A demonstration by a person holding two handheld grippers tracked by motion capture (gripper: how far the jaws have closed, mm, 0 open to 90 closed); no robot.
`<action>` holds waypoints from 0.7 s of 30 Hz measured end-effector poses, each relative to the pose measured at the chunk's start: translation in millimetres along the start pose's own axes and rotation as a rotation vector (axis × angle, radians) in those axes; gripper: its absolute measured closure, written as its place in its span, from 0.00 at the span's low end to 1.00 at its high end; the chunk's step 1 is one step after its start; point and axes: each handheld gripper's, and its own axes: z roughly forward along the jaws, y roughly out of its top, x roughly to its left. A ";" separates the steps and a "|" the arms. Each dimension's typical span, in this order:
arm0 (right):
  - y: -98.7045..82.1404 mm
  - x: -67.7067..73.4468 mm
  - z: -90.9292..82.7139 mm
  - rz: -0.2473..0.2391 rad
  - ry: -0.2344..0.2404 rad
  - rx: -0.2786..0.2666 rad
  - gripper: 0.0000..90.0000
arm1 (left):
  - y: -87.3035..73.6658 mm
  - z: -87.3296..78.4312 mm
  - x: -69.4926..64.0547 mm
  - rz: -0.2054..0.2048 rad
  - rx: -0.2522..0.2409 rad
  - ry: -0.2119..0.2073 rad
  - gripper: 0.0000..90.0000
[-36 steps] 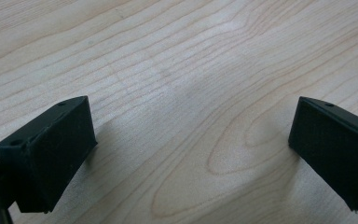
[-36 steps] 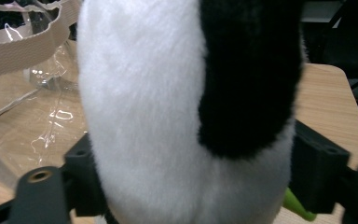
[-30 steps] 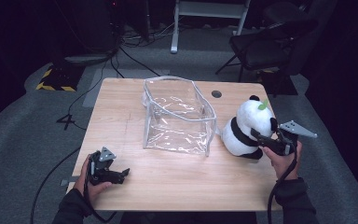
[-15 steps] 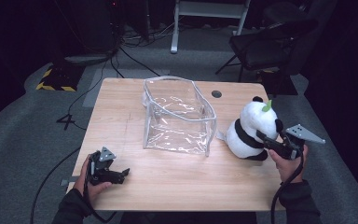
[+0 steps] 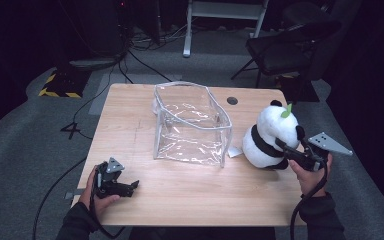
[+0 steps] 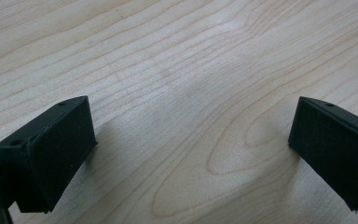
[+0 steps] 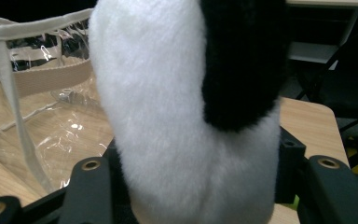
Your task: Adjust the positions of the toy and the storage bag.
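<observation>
A pale wooden table (image 5: 190, 195) with a round cable hole stands on grey carpet in a dark room, a black chair (image 5: 290, 47) behind it. The right gripper (image 5: 292, 150) is clamped on a black-and-white plush panda (image 5: 270, 137) at the table's right edge, beside a clear plastic zip bag (image 5: 190, 125). The left gripper (image 5: 122, 186) rests near the front-left corner, jaws wide apart over bare wood.
</observation>
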 end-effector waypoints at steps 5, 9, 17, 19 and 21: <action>6.1 3.1 -1.8 -0.009 0.007 -0.013 0.48 | 0.0 0.0 0.0 0.000 0.000 0.000 0.01; 15.4 4.1 -4.3 -0.012 0.004 -0.034 0.48 | 0.0 0.0 0.1 0.001 0.000 0.001 0.01; 36.4 8.3 -7.1 -0.029 0.010 -0.067 0.48 | 0.0 0.0 0.1 0.001 0.000 0.001 0.01; 42.2 9.1 -6.9 -0.032 0.009 -0.076 0.48 | 0.0 0.0 0.1 0.001 0.000 0.001 0.01; 47.5 9.7 -6.0 -0.042 0.010 -0.081 0.48 | 0.0 0.0 0.0 0.000 0.000 0.000 0.01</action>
